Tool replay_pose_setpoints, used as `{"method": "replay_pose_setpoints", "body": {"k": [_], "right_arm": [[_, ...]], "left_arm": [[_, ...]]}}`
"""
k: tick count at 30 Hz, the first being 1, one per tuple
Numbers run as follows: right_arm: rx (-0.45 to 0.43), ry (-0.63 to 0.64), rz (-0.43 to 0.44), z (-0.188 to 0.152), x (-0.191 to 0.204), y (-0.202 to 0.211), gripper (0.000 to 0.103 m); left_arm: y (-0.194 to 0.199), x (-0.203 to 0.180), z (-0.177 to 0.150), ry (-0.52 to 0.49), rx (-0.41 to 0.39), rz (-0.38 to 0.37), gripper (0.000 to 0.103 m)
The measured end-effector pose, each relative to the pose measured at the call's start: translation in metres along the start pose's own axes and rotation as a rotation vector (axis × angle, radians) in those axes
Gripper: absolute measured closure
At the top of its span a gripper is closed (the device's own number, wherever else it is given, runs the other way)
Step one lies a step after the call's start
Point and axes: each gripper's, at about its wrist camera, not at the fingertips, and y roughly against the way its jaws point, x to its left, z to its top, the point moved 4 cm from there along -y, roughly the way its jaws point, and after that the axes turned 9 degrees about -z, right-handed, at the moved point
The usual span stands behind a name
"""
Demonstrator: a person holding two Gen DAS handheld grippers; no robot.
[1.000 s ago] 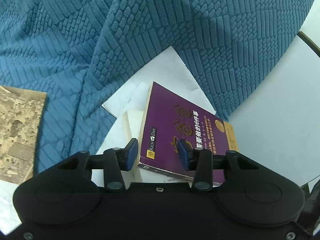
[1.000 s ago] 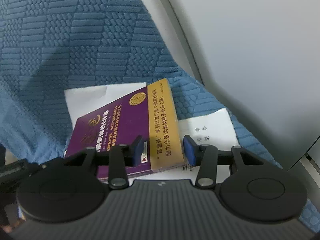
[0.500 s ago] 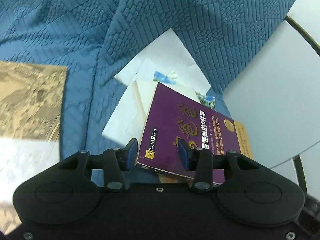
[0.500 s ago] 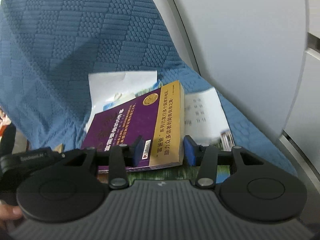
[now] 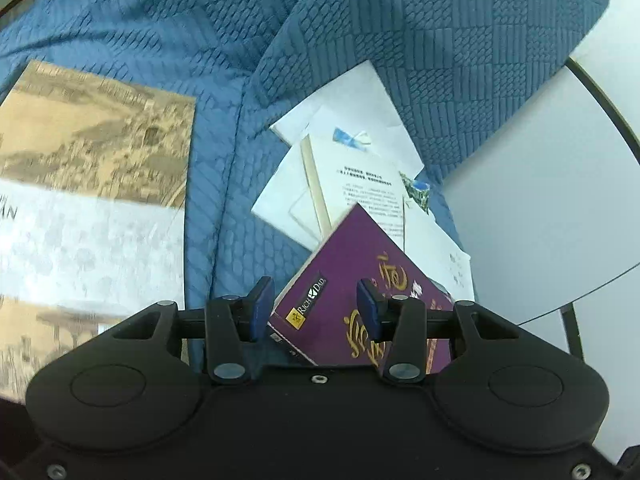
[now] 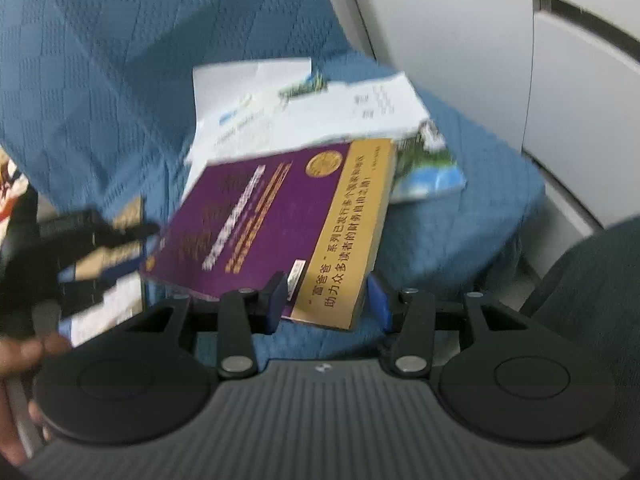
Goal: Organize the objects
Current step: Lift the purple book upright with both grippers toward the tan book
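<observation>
Jaws of both the left gripper [image 5: 316, 308] and right gripper [image 6: 330, 300] clamp opposite corners of the purple book [image 6: 276, 220], a stiff, light paperback best held at its edges.

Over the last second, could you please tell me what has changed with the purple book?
Both hand-held grippers, left and right, carried the purple book toward the camera, off the white papers, uncovering a printed booklet. Each corner grip and the blue blanket look unchanged.
</observation>
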Motion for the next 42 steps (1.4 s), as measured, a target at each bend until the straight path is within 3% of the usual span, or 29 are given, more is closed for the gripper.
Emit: {"method": "replay_pose_setpoints", "body": {"k": [3, 5, 8, 12, 19, 26, 28, 30, 37, 42], "right_arm": [[0.048, -0.003, -0.009, -0.012, 0.005, -0.007, 0.056], [0.081, 0.009, 0.006, -0.020, 0.013, -0.013, 0.058], [0.150, 0.007, 0.065, -0.031, 0.026, -0.018, 0.067], [0.172, 0.071, 0.077, -0.042, 0.048, -0.015, 0.067], [0.176, 0.100, 0.158, -0.046, 0.069, -0.007, 0.066], [0.053, 0.130, 0.088, 0.001, 0.048, -0.006, 0.065], [0.009, 0.153, 0.067, 0.020, 0.040, -0.007, 0.056], [-0.025, 0.194, 0.036, 0.038, 0.035, -0.011, 0.052], [0.030, 0.303, -0.019, 0.061, 0.027, -0.055, 0.054], [0.107, 0.309, 0.046, 0.055, 0.031, -0.071, 0.060]], "left_arm": [[0.000, 0.007, 0.004, 0.070, -0.040, -0.033, 0.059], [0.005, 0.011, 0.005, 0.109, -0.064, -0.104, 0.057], [0.015, 0.010, 0.007, 0.088, -0.047, -0.027, 0.057], [0.046, 0.011, 0.001, 0.120, -0.070, -0.082, 0.053], [0.076, 0.022, -0.047, 0.170, -0.007, -0.104, 0.054], [0.058, 0.032, -0.071, 0.218, 0.062, -0.119, 0.060], [0.052, 0.036, -0.077, 0.234, 0.087, -0.112, 0.061], [0.046, 0.038, -0.083, 0.248, 0.110, -0.116, 0.061], [0.034, 0.035, -0.093, 0.245, 0.145, -0.109, 0.061], [0.034, 0.035, -0.092, 0.259, 0.146, -0.122, 0.062]]}}
